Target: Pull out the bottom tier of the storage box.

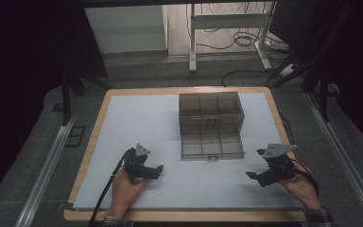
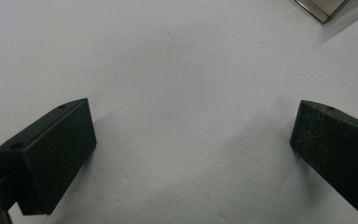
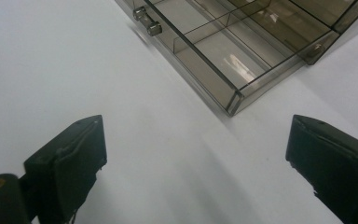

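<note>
A smoked clear-plastic drawer box [image 1: 211, 124] sits at the middle of the white table mat [image 1: 137, 118], its lower drawer [image 1: 211, 148] pulled out toward the person. The left gripper [image 1: 159, 168] and right gripper [image 1: 249, 175] rest low on the mat on either side of it, jaws spread wide, nothing between them. The box looks light, rigid, slick and liable to crack; the small front knobs [image 3: 148, 21] seem the surest hold, since thin walls may slip from the pads.
</note>
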Demonstrator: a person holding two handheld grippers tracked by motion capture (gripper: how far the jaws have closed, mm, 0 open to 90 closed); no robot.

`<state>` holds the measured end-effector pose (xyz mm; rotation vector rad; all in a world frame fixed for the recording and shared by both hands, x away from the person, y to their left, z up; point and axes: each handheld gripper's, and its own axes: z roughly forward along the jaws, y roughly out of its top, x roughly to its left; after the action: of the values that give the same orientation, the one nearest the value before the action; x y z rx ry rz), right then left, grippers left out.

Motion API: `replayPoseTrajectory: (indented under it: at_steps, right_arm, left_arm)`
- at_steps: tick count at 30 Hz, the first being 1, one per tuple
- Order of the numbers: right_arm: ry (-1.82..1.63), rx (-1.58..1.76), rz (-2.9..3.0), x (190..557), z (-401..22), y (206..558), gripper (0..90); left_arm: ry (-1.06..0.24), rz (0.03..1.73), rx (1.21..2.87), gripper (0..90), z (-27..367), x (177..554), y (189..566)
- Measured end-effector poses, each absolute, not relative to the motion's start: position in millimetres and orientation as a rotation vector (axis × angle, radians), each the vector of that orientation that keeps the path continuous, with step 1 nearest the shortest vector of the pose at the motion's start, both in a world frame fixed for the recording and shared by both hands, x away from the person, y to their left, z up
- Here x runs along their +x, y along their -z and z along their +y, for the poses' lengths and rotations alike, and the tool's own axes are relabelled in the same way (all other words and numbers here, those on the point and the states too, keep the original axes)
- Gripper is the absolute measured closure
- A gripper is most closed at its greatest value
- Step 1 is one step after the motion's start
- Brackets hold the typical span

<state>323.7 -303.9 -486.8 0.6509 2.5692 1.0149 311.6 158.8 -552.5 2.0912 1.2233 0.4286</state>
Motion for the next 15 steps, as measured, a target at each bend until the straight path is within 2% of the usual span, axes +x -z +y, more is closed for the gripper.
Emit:
replayPoseTrajectory:
  at_steps: [15]
  right_arm:
    - [-1.051, 0.719, 2.53, 306.5, -318.6, 493.7, 1.3]
  left_arm:
    - [-0.429, 1.223, 2.091, 0.0, 158.8, 311.6, 552.5]
